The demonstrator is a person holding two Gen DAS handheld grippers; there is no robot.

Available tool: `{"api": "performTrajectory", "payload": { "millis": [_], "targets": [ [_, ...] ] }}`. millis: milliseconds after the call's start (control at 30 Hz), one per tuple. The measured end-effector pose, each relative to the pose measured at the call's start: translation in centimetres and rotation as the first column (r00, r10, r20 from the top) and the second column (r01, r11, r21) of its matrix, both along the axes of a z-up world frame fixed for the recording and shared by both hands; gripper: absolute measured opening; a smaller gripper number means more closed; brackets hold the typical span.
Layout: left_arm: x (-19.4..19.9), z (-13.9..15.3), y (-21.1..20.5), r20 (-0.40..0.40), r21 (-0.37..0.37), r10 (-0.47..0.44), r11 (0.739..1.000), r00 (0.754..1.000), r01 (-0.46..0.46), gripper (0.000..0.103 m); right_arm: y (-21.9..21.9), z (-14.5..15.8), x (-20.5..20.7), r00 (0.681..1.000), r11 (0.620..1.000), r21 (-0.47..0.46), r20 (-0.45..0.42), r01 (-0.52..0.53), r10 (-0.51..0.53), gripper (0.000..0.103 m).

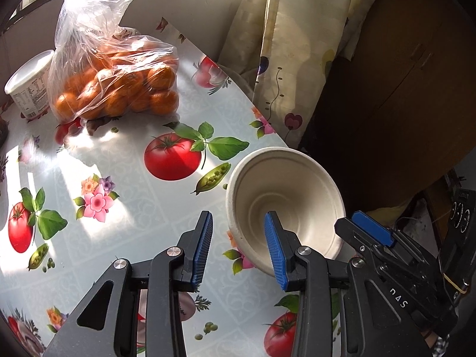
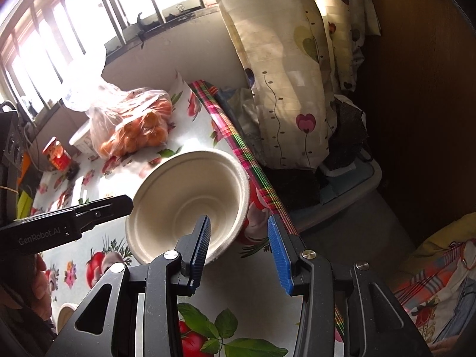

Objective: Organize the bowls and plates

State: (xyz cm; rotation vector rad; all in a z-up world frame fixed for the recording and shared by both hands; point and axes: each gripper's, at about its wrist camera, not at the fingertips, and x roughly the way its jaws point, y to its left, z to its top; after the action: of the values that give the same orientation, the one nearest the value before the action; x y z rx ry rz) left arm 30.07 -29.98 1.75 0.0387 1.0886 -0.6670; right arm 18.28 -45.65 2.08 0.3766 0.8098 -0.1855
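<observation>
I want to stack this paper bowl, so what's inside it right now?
The paper bowl holds no food: bare moulded rings show. One of the left gripper's fingers covers part of its near wall.

Sunlight through a barred window (image 2: 59, 23) falls on the fruit-print tablecloth (image 1: 119, 160) beside patterned curtains (image 2: 285, 68).

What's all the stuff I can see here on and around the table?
bowl: one, off-white, tilted at the table's edge, both grippers straddling its rim
tablecloth: one, white with tomato and flower prints, covers the table
bag of oranges: one, clear plastic, far side of table
tub: one, white, beside the bag
red cup: one, far end
curtain: cream with hearts, beyond the table
left gripper: black, blue pads, jaws apart
right gripper: same kind, jaws apart
</observation>
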Motion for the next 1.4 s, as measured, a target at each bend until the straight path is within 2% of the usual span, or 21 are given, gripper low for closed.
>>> {"api": "performTrajectory", "payload": {
  "millis": [67,367,433,767,1400],
  "targets": [
    [0.03,-0.09,0.01,0.001,0.0,0.003,1.0,1.0,-0.003,0.034,0.06,-0.12,0.12,1.0,1.0,0.002,-0.004,-0.003,0.003,0.032],
    [0.22,-0.65,0.03,-0.016,0.001,0.009,1.0,1.0,-0.009,0.019,0.07,-0.53,0.46,1.0,1.0,0.006,-0.009,-0.008,0.008,0.018],
    [0.27,-0.73,0.05,-0.016,0.004,0.01,1.0,1.0,-0.01,0.016,0.1,-0.56,0.51,1.0,1.0,0.004,-0.01,-0.007,0.007,0.018],
    [0.24,-0.96,-0.33,-0.002,0.021,-0.001,1.0,1.0,0.001,0.01,0.11,-0.67,0.51,1.0,1.0,0.006,-0.008,-0.006,0.006,0.015],
    [0.16,-0.88,-0.55,0.0,0.019,0.0,1.0,1.0,0.0,0.01,-0.03,-0.58,0.39,1.0,1.0,0.004,-0.006,-0.003,0.003,0.015]
  ]
}}
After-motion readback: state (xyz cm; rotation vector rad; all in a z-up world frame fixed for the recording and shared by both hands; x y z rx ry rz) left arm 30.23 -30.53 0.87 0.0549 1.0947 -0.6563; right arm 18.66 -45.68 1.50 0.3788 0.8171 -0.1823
